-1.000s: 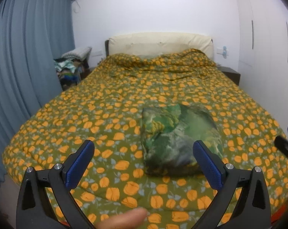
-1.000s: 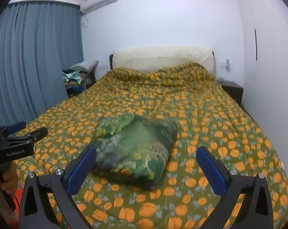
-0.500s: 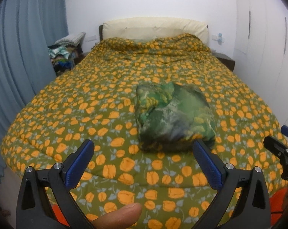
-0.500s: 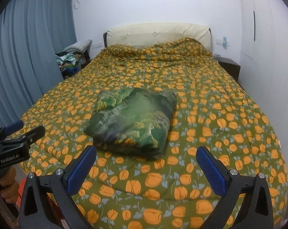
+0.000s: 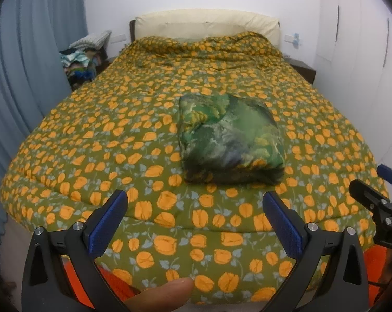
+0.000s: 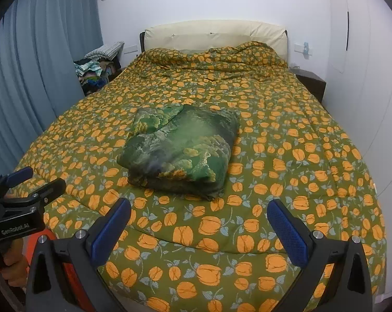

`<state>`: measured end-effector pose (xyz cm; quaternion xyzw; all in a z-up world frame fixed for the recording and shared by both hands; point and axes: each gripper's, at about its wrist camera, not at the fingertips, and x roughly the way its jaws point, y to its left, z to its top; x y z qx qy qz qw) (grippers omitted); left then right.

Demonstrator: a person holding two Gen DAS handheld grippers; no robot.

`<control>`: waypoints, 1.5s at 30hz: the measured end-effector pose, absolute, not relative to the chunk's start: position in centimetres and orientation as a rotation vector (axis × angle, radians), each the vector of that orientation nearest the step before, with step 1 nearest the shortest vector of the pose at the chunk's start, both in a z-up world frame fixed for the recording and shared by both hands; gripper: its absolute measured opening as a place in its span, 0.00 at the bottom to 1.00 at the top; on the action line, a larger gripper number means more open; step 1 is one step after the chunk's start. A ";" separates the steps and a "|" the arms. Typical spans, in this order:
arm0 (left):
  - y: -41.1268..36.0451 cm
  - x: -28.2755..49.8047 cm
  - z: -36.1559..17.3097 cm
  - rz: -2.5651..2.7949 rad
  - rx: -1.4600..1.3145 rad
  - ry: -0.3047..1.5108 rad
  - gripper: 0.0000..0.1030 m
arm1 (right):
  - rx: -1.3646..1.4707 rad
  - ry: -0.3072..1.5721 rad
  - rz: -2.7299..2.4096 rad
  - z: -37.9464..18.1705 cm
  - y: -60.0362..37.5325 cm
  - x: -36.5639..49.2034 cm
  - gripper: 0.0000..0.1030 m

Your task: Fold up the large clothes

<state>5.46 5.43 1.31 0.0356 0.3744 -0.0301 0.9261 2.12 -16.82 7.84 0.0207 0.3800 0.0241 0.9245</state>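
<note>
A green patterned garment (image 5: 229, 140) lies folded into a thick rectangle on the bed's orange-flowered cover (image 5: 112, 135); it also shows in the right wrist view (image 6: 183, 150). My left gripper (image 5: 194, 208) is open and empty, held back from the foot of the bed, well short of the garment. My right gripper (image 6: 200, 213) is open and empty, also near the foot of the bed. The right gripper shows at the right edge of the left wrist view (image 5: 378, 202), and the left gripper shows at the left edge of the right wrist view (image 6: 21, 195).
A cream headboard (image 5: 206, 24) stands at the far end. A pile of clothes (image 5: 84, 57) sits on a stand at the back left beside blue curtains (image 5: 27, 52). A dark nightstand (image 6: 311, 83) and white wall are on the right.
Both grippers have drawn back and up from the bed, so the folded garment looks farther away. Both stay open and empty.
</note>
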 end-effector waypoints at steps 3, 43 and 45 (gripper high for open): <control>5.4 5.1 1.3 -0.060 0.083 0.781 1.00 | 0.041 0.794 0.048 7.7 -16.7 1.9 1.00; 4.9 4.7 2.6 -0.033 0.155 0.786 1.00 | -0.041 0.825 -0.017 9.2 -15.4 0.2 1.00; 4.9 4.7 2.6 -0.030 0.152 0.788 1.00 | -0.058 0.821 -0.028 9.3 -15.5 0.1 1.00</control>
